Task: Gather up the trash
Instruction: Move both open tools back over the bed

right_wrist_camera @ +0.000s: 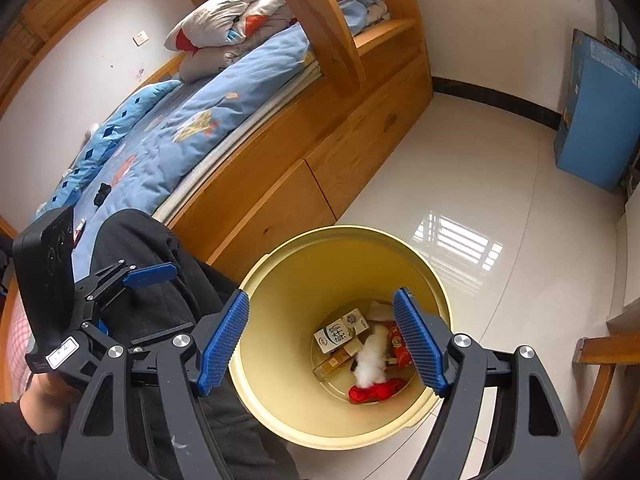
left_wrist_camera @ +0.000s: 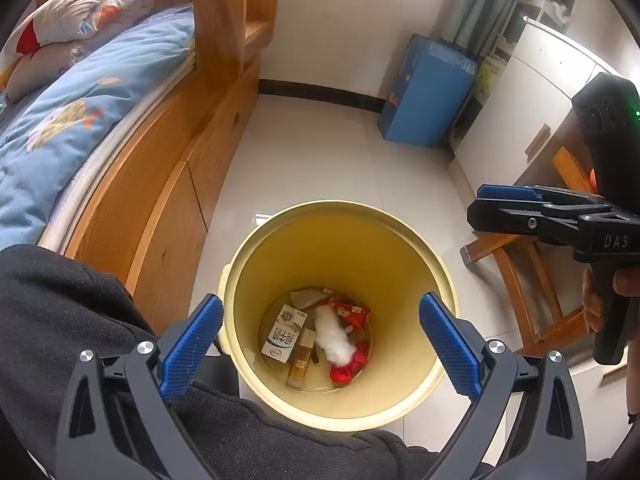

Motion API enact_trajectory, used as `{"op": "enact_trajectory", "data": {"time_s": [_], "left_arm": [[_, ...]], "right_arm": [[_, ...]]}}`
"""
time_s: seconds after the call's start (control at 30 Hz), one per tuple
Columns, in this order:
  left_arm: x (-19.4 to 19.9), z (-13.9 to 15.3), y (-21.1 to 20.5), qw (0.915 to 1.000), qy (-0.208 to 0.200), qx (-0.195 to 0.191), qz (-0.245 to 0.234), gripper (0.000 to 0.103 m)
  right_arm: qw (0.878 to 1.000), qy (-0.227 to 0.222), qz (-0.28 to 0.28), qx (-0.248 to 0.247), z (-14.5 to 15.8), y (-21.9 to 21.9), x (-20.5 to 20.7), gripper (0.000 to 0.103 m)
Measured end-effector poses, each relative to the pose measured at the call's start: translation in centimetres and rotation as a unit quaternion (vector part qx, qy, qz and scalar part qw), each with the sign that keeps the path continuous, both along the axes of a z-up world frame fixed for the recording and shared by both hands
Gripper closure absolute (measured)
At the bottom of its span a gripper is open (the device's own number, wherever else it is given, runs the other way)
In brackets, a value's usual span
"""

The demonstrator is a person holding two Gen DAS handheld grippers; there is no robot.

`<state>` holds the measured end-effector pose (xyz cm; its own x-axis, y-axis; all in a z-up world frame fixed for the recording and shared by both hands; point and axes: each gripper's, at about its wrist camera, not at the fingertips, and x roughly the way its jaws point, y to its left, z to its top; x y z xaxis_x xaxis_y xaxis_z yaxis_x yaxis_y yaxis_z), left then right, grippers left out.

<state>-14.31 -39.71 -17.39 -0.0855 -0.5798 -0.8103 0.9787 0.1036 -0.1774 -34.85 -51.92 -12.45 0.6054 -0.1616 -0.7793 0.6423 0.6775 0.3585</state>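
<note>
From my left wrist, the left tongs [left_wrist_camera: 320,344] stand spread and empty over the yellow bin [left_wrist_camera: 280,236]; milk carton [left_wrist_camera: 283,333], soft white tissue wad [left_wrist_camera: 331,335] lie at its bottom.

From my right wrist, the right tongs [right_wrist_camera: 323,340] are spread, empty; I judge the trash light, crushable, best pinched mid-body.

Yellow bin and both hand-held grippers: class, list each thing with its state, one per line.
Yellow bin: upright, no lid, trash at bottom.
Milk carton: lying in bin.
White fluff: on top of the trash.
Left hand-held gripper: open, empty.
Right hand-held gripper: open, empty.
</note>
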Motion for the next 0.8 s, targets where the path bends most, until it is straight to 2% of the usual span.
{"op": "enact_trajectory", "data": {"time_s": [0.27,0.47,0.8], "left_arm": [[0.8,1.2,0.7,0.9998,0.003,-0.017,0.013,0.005],[2.2,3.3,2.1,0.9978,-0.005,-0.047,0.046,0.005],[6.3,7.4,6.6,0.9858,-0.046,-0.099,0.128,0.005]], "right_arm": [[1.0,-0.012,0.022,-0.004,0.6,0.7,1.3,0.03],[0.997,-0.046,0.055,-0.012,1.9,1.4,3.5,0.03],[0.982,-0.117,0.141,-0.042,5.1,4.1,9.4,0.028]]}}
